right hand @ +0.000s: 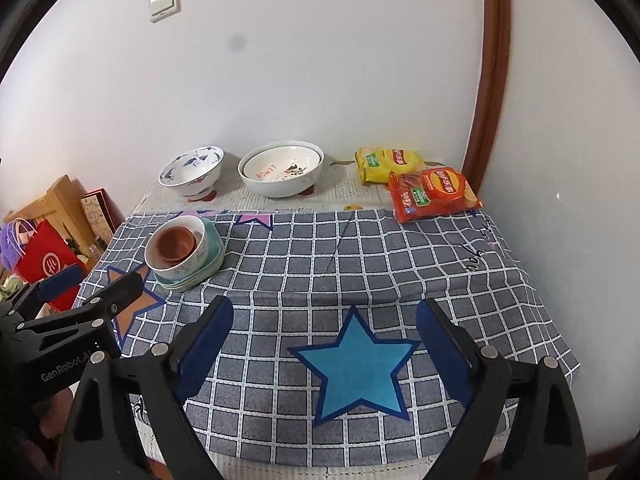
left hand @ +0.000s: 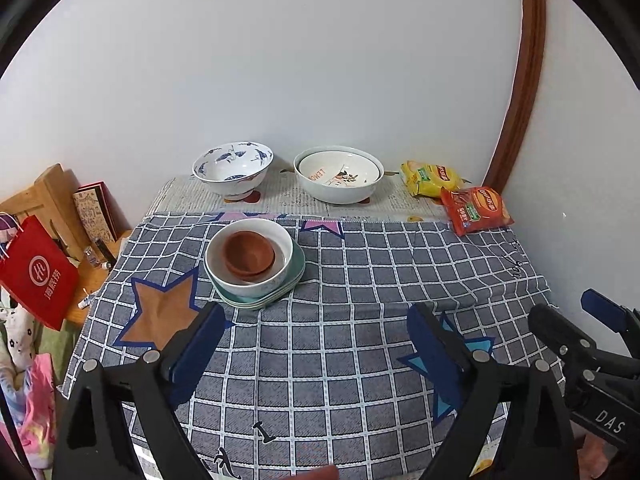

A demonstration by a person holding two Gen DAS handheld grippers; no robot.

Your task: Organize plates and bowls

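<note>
Both tongs, left (left hand: 316, 332) and right (right hand: 324, 328), stand wide apart and empty above the checked table (right hand: 360, 264). A brown bowl (left hand: 249, 253) sits in a white bowl (left hand: 280, 236) on green plates (left hand: 298, 268), mid-table; two big bowls (left hand: 233, 167) stand by the wall.

Hidden and cut-off parts around the checked cloth

The red bag (left hand: 38, 276) runs off the left edge; the green plates (left hand: 296, 268) lie mostly hidden under the white bowl (left hand: 256, 280); the near table edge is covered by the left gripper (left hand: 316, 344); print on the far crisp packets (right hand: 434, 194) is too small to read.
</note>
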